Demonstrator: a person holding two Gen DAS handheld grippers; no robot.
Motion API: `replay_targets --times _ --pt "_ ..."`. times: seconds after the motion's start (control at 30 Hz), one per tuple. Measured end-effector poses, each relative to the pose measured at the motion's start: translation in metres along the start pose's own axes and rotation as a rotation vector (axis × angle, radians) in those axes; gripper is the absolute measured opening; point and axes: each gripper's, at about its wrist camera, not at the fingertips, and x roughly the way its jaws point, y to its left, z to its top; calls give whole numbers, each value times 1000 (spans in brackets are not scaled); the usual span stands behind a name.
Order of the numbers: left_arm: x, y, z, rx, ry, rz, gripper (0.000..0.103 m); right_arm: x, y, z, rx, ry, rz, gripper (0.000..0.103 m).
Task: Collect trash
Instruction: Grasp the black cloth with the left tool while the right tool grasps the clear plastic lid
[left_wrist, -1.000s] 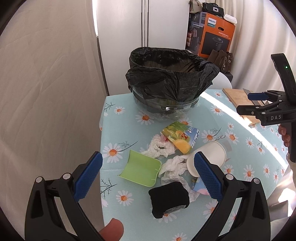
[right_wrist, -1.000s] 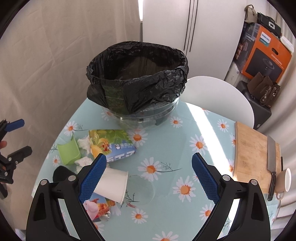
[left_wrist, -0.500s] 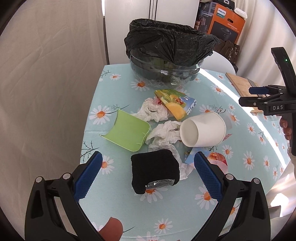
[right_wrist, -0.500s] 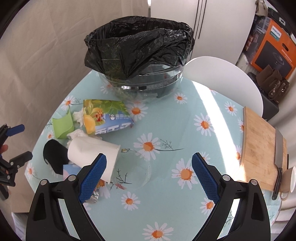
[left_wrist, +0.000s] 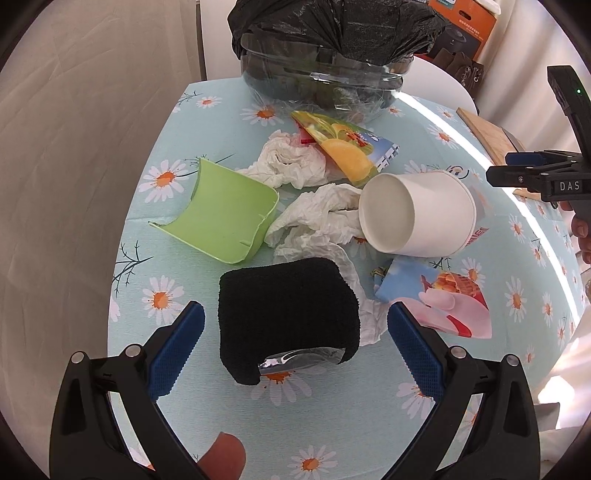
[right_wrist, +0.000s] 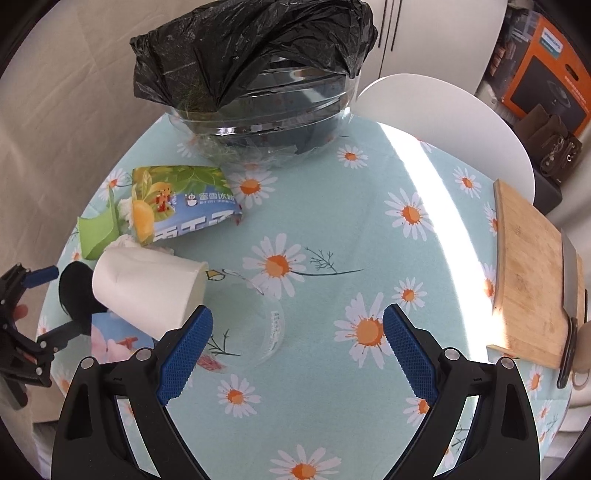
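Note:
A glass bowl lined with a black trash bag (left_wrist: 332, 40) (right_wrist: 258, 70) stands at the table's far side. Trash lies in front of it: a black sleeve over foil (left_wrist: 288, 314), a green plastic piece (left_wrist: 225, 218), crumpled tissues (left_wrist: 317, 221), a white paper cup on its side (left_wrist: 417, 214) (right_wrist: 147, 288), a lemon-print wrapper (left_wrist: 343, 147) (right_wrist: 181, 199) and a pink-blue wrapper (left_wrist: 439, 299). My left gripper (left_wrist: 291, 350) is open, its jaws either side of the black sleeve. My right gripper (right_wrist: 295, 350) is open above a clear plastic lid (right_wrist: 258, 325), beside the cup.
A wooden cutting board (right_wrist: 532, 266) with a knife (right_wrist: 570, 295) lies at the table's right edge, a mug beside it. A white chair (right_wrist: 443, 110) stands behind the table. A curtain hangs to the left. An orange box (right_wrist: 543, 74) stands at the back right.
Both grippers have come down and forward toward the table. The black sleeve now sits between my left jaws. The cup and clear lid are closer to my right gripper.

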Motion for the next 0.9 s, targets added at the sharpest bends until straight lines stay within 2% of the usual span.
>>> replay_targets --times 0.27,0.43,0.47,0.5,0.53,0.57,0.6,0.63,0.73,0.9 --pt "21 4 -2 3 65 15 97 18 -1 8 -43 47 -22 89" --pt "25 9 -10 -18 91 17 97 32 -1 11 -51 85 4 86" --pt "25 10 -10 -23 98 11 97 35 -2 11 -53 95 12 82" --pt "24 11 -11 -26 97 9 97 38 -3 11 -51 106 24 65" --pt "23 13 -12 -32 95 6 96 42 -5 11 -45 122 45 40" --pt "21 14 -12 -38 95 0 88 45 -6 10 -47 143 76 23" --pt "18 15 -13 -44 85 -12 77 48 -5 9 -58 161 107 2" --pt "14 16 -13 -47 67 -17 72 49 -5 8 -73 165 108 2" --pt "8 16 -15 -35 63 -26 70 49 -9 4 -75 169 154 2" --pt "0 13 -19 -13 67 -33 70 48 -17 0 -70 172 150 2"
